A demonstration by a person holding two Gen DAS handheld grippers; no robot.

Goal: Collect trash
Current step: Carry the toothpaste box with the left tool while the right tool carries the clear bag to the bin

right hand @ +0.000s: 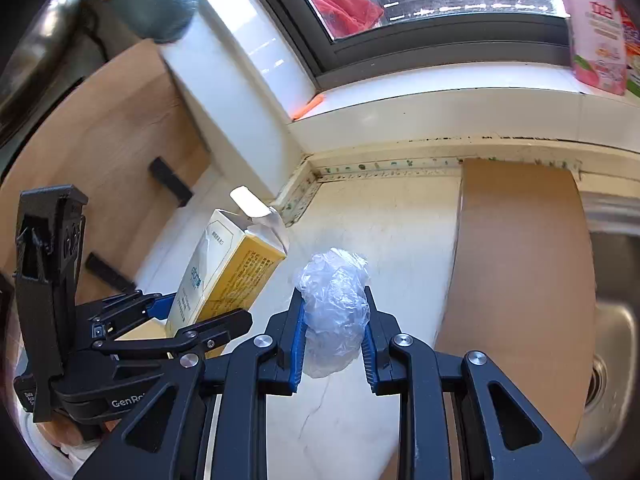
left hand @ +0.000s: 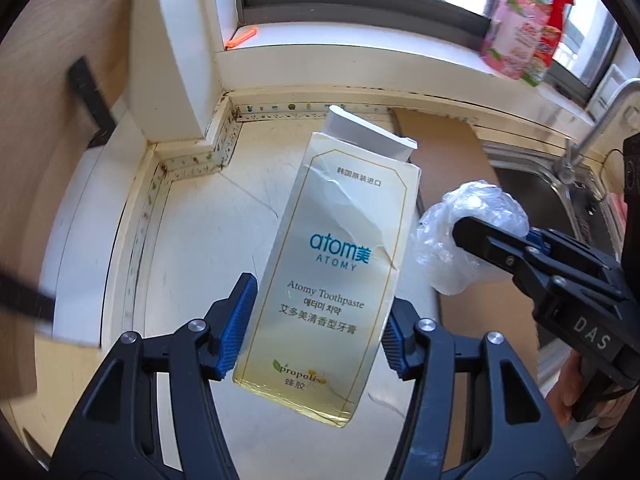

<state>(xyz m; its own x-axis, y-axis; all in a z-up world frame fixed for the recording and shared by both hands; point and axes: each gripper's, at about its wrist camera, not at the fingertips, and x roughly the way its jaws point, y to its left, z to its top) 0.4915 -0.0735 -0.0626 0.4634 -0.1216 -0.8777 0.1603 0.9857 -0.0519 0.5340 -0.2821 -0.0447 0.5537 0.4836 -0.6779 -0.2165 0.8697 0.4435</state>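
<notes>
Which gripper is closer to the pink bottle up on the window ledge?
Right. The right gripper, squeezing the plastic wad, sits on the side toward the pink bottle. The left gripper, clamping the toothpaste box, is farther over, toward the corner.

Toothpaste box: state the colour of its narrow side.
Golden yellow with dark print on the toothpaste box; right wrist view shows it best.

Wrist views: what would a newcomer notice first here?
The pale toothpaste box, clamped in the left gripper and lifted off the white counter. Beside it, the right gripper squeezes a crumpled clear plastic wad; a pink bottle stands on the windowsill.
</notes>
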